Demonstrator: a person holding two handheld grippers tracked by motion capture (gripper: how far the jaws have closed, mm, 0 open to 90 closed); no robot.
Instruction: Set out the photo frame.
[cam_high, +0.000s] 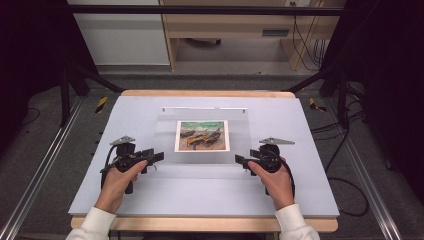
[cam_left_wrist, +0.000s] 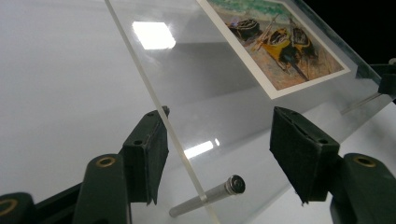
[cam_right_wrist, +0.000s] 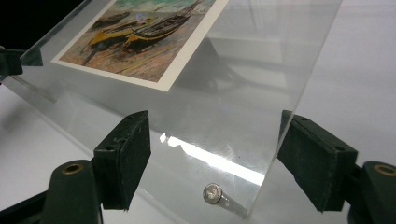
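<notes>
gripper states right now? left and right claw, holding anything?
Left claw: open, jaws astride the near-left edge of the clear acrylic sheet, pads not pressing it.
Right claw: open, jaws astride the sheet's near-right corner, nothing gripped.

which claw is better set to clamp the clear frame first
Left, though only slightly. One pad of the left claw already touches the frame edge. The right claw straddles its corner with both pads apart from it. Both are open.

A pale grey table (cam_high: 300, 190) carries a clear acrylic frame (cam_high: 165, 135) holding a boat picture (cam_high: 202, 135).
</notes>
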